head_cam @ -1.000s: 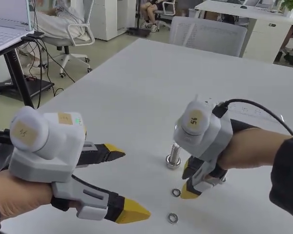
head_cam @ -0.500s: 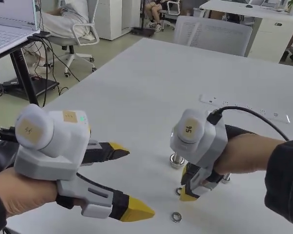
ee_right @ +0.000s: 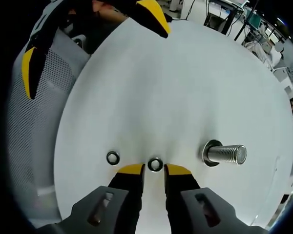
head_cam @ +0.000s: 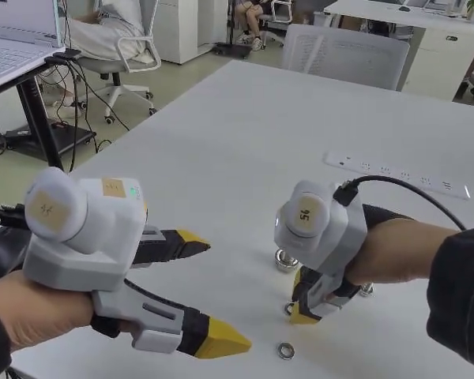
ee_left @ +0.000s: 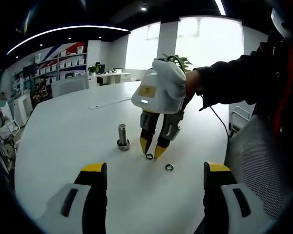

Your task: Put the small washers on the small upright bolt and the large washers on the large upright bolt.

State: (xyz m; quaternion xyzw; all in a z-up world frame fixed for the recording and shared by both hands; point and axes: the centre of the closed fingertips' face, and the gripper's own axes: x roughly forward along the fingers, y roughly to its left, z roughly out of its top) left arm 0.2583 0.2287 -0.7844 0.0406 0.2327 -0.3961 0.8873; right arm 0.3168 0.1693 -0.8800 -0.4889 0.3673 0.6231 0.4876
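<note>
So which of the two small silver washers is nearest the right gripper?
The silver washer at the gap between the right gripper's yellow tips, nearer the upright steel bolt. The other washer lies to one side, outside the jaws.

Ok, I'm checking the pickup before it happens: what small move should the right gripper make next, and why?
Probably ease the right gripper down and shut it on the small silver metal washer. Its yellow-tipped jaws stand slightly apart with that washer just ahead of the gap, lying flat on the white table, not yet gripped.
</note>
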